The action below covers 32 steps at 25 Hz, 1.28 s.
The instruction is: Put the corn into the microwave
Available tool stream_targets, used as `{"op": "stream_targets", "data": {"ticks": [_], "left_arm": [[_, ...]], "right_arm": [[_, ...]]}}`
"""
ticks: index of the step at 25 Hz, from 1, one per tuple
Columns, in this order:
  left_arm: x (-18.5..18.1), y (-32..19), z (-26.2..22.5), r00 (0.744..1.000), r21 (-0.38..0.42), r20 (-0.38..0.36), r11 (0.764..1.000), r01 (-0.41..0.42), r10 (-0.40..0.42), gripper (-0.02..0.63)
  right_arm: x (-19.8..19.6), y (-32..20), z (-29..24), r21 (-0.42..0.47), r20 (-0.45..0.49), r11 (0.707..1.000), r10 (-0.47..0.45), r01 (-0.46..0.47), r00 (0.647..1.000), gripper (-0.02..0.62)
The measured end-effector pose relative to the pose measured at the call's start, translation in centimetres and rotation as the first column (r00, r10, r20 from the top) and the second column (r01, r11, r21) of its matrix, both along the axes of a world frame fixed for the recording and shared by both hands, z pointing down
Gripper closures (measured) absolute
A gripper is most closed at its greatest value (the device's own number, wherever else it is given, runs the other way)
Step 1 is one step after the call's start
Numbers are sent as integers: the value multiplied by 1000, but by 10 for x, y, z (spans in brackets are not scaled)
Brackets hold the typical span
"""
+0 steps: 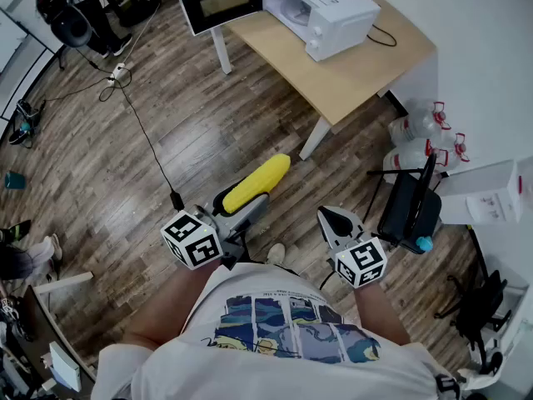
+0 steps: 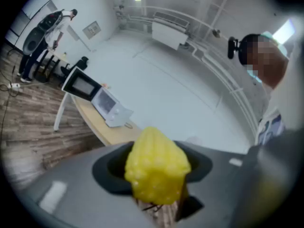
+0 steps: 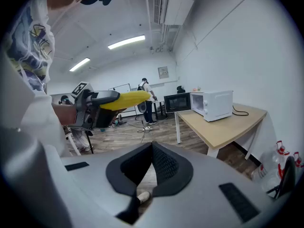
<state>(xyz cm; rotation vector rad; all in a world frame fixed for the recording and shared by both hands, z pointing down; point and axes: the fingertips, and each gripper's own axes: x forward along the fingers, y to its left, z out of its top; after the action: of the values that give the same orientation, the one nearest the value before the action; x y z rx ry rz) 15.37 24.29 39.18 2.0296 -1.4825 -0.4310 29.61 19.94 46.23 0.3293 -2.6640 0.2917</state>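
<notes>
A yellow corn cob (image 1: 258, 183) sticks out forward from my left gripper (image 1: 236, 208), whose jaws are shut on it and hold it level above the wood floor. In the left gripper view the corn (image 2: 156, 169) fills the gap between the jaws. My right gripper (image 1: 331, 217) is shut with nothing in it, its pads (image 3: 164, 163) pressed together. The white microwave (image 1: 321, 7) stands on a light wooden table (image 1: 350, 65) some way ahead, with its dark-glass door (image 1: 221, 2) swung open to the left. From the right gripper view, the corn (image 3: 124, 99) and the microwave (image 3: 216, 104) both show.
Large water bottles (image 1: 416, 136) stand on the floor by the table's right leg, next to a black bag (image 1: 410, 208) and a white box (image 1: 491, 194). A cable (image 1: 137, 115) runs across the floor at left. A person (image 3: 146, 101) stands far back.
</notes>
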Motion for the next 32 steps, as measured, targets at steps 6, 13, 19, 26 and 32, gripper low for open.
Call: {"op": "stream_targets", "data": {"ticks": [6, 13, 19, 26, 32], "left_arm": [[-48, -15, 13, 997, -5, 70, 1000, 21, -20, 354], [-123, -54, 3, 993, 18, 113, 1000, -21, 19, 354], [-179, -80, 8, 983, 34, 158, 994, -105, 98, 354], [-216, -141, 28, 978, 17, 183, 995, -101, 96, 354], [-237, -216, 41, 975, -15, 212, 998, -62, 64, 354]], "right_arm": [[-46, -20, 1, 10, -1, 1000, -18, 19, 1000, 586], [-126, -48, -11, 5, -12, 1000, 25, -25, 1000, 586], [-176, -68, -23, 32, 6, 992, 125, -125, 992, 482], [-181, -99, -16, -11, -38, 978, 208, -209, 977, 488], [-184, -169, -9, -30, -50, 977, 212, -213, 976, 520]]}}
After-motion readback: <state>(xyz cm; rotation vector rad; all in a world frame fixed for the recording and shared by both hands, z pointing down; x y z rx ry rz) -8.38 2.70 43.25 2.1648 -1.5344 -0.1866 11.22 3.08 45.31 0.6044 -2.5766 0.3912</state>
